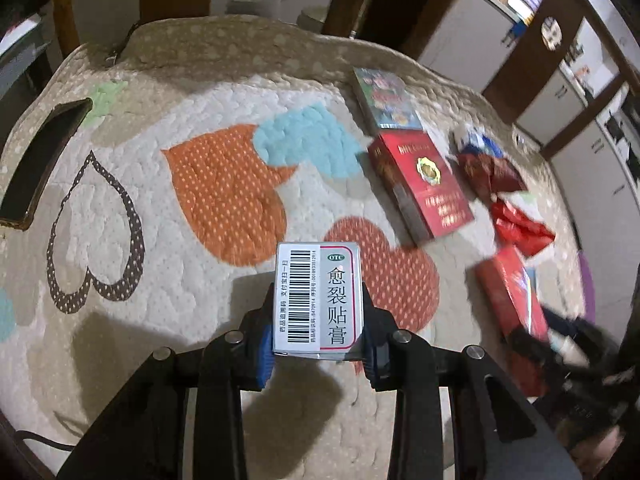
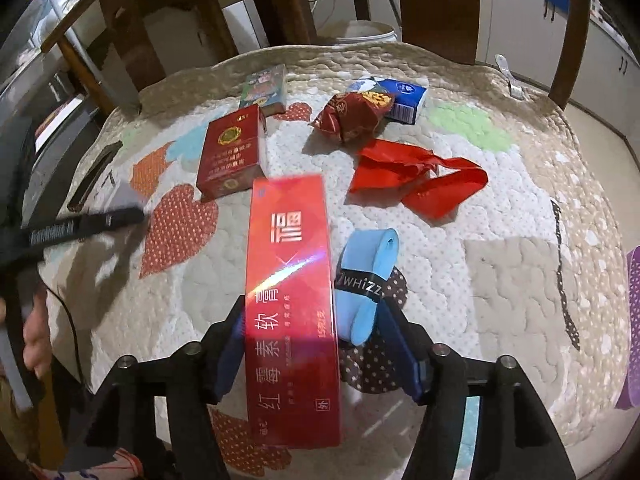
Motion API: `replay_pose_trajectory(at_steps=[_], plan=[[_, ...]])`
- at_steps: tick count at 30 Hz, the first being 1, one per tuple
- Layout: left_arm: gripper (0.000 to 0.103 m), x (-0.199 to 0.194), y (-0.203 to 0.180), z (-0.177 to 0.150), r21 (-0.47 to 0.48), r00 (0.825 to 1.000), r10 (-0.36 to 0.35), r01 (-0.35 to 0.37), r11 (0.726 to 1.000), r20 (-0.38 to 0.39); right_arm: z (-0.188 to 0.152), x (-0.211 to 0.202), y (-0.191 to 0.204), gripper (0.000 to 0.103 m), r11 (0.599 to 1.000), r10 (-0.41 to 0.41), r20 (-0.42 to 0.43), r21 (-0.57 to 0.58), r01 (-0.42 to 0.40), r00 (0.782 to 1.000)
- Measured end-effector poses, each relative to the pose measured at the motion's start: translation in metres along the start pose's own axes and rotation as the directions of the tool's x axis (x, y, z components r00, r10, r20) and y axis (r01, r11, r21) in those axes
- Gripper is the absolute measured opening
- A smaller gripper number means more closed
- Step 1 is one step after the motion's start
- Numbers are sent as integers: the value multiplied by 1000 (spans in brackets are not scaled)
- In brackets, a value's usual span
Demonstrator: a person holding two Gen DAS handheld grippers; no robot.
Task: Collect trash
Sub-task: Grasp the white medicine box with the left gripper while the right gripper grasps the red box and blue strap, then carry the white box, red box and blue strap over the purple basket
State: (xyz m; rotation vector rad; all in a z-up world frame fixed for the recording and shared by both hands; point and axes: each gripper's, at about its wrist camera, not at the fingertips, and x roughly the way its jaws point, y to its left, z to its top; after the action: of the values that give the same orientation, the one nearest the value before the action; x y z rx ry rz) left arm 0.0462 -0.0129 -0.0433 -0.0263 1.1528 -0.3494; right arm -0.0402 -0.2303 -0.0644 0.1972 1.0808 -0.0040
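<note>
Jaws: left gripper (image 1: 319,316) clamps white box (image 1: 318,300); right gripper (image 2: 320,344), wider, w/ red carton (image 2: 292,304) between.

blurred red box (image 1: 512,292), purple object (image 2: 632,328) cut off

Red carton (image 2: 292,308) (quilt (image 2: 500,280) heart-patterned).

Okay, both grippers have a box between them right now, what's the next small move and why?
Probably carry both boxes off the quilt to wherever trash goes; no bin shows here. The left gripper pinches the white barcode box, and the long red box sits in the right gripper, though its far pad looks clear, so close it first.
</note>
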Motion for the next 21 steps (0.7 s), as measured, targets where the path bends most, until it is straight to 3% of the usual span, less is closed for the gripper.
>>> replay_pose_trajectory(at_steps=[3,7,11,13,21], plan=[[33,11,-1,-4,6,999,42,-42,999,-22,5,1,3,72,1000,19,7,12,-19,1000],[44,15,-3,-3,10,998,56,-56,998,-6,9,6,11,72,1000,6,4,0,-6,1000],[46,14,-9,-7,23,995,97,-98,995,9,5,9,16,70,1000,-2,-10,-8,2,1000],[33,8,-10,-11,23,996,88,-88,996,13,2,10,17,66,1000,-10,-15,-8,10,1000],[33,-34,-16,-20,12,995,60,-61,998,79,-7,-9,12,59,1000,16,29,23,-16,999]])
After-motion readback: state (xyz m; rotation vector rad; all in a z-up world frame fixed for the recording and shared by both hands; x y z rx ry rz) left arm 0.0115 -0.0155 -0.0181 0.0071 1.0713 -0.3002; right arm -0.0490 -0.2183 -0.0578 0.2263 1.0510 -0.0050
